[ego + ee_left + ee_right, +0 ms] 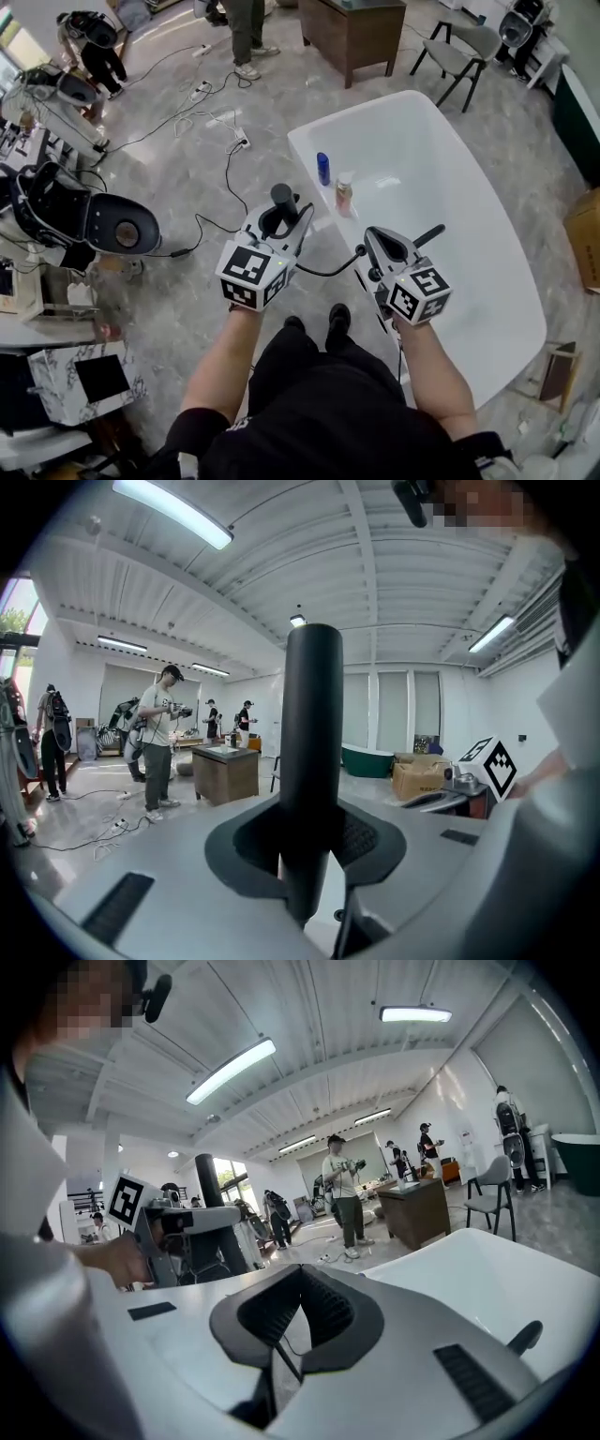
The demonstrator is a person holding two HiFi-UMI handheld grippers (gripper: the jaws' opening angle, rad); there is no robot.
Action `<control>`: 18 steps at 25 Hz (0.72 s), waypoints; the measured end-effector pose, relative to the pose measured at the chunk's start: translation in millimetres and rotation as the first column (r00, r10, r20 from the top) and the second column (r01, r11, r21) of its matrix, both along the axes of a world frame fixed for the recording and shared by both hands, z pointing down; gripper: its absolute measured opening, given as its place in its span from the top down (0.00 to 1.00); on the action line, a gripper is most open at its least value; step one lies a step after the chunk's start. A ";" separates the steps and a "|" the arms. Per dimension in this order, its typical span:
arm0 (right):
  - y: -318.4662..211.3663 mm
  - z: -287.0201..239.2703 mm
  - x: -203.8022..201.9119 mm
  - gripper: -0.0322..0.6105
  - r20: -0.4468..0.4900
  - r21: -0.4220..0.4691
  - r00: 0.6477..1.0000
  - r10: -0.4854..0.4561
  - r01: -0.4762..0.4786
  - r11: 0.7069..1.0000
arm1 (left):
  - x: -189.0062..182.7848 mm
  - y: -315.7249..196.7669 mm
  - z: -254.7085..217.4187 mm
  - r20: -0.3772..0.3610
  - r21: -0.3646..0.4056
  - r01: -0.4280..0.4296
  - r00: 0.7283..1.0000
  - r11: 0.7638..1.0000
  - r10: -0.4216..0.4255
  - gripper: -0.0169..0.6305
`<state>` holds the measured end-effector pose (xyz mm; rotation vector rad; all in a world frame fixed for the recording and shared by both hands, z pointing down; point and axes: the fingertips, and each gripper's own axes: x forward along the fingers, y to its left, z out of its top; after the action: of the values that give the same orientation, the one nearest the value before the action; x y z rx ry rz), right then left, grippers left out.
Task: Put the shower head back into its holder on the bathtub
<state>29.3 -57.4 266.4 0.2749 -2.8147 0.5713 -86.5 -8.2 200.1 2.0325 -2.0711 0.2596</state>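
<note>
Edges first. The white bathtub is lying ahead and to my right. Its near rim is running diagonally under the space between my two grippers. A blue bottle and a pink bottle are standing upright on that rim, just beyond my left gripper. The bare basin is opening ahead of my right gripper. To my left the floor is carrying loose cables and equipment.

The left gripper is clamping the black shower head. It is standing upright between the jaws, over the floor just outside the rim. Its thin black hose is sagging across to the right gripper. That gripper's jaws are sitting together over the tub. I am seeing a dark line below their tips and cannot tell whether they are pinching it.
</note>
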 end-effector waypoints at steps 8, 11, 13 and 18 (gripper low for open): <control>7.5 34.2 -39.8 0.93 -0.122 -0.018 0.978 0.167 -0.171 0.985 | -55.7 -19.3 27.5 -0.071 0.013 -0.170 0.983 0.985 0.171 0.79; 15.1 39.2 -46.0 0.93 -0.131 -0.035 0.957 0.260 -0.266 0.963 | -65.1 -18.2 37.1 -0.084 0.006 -0.251 0.965 0.968 0.250 0.79; 20.8 46.1 -47.7 0.93 -0.139 -0.040 0.938 0.317 -0.325 0.945 | -67.2 -18.3 47.6 -0.094 -0.006 -0.302 0.949 0.953 0.301 0.79; 48.6 87.8 -31.3 0.91 -0.199 -0.079 0.880 0.432 -0.454 0.887 | -52.7 -14.0 89.1 -0.128 -0.057 -0.417 0.904 0.907 0.407 0.79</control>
<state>-2.0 -8.8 354.2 0.9164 -2.5321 0.7695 -139.1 -22.2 289.2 2.3565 -1.5194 0.2865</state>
